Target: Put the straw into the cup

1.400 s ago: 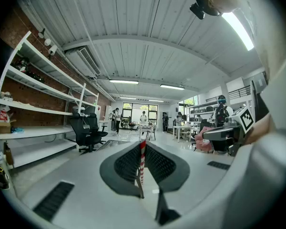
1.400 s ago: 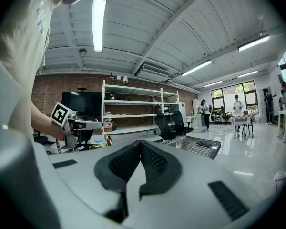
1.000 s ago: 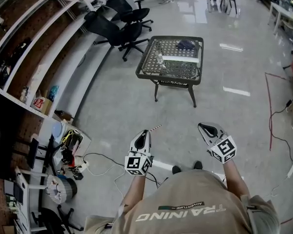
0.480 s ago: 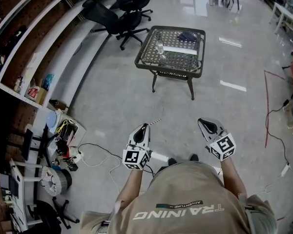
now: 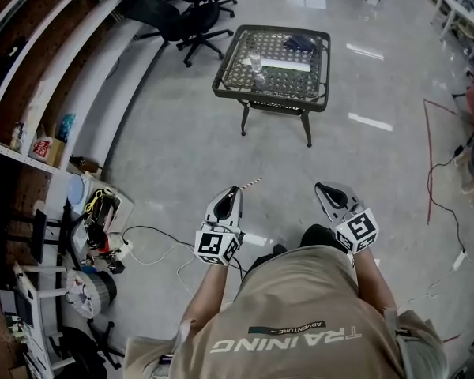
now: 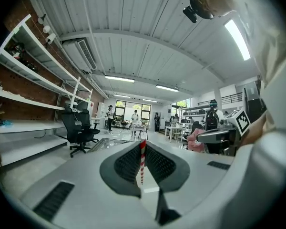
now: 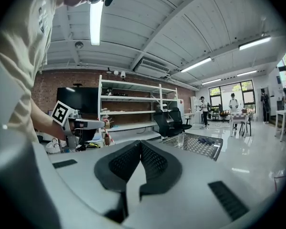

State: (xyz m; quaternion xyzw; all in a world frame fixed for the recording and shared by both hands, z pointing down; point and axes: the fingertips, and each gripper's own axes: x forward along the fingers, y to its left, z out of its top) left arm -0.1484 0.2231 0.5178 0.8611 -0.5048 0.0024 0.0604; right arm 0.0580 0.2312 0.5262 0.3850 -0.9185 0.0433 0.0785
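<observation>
My left gripper point(image 5: 235, 193) is held out over the floor, shut on a red-and-white striped straw point(image 5: 250, 184) that sticks out past its tips. In the left gripper view the straw point(image 6: 142, 160) stands upright between the closed jaws of the left gripper point(image 6: 142, 144). My right gripper point(image 5: 325, 189) is beside it, shut with nothing in it; its jaws meet in the right gripper view point(image 7: 140, 146). A clear cup point(image 5: 257, 60) stands on a dark mesh table point(image 5: 245, 93) some way ahead. The cup point(image 7: 180, 140) also shows in the right gripper view.
On the table lie a white strip point(image 5: 289, 65) and a dark cloth point(image 5: 300, 43). Black office chairs point(image 5: 174, 10) stand beyond it at the left. Wall shelves point(image 5: 39, 69), boxes and cables point(image 5: 154, 239) line the left side. A red cable point(image 5: 433, 164) runs along the floor at the right.
The person has stepped forward, and both grippers have moved with them toward the table, which looks slightly larger. The straw stays gripped in the left jaws.
</observation>
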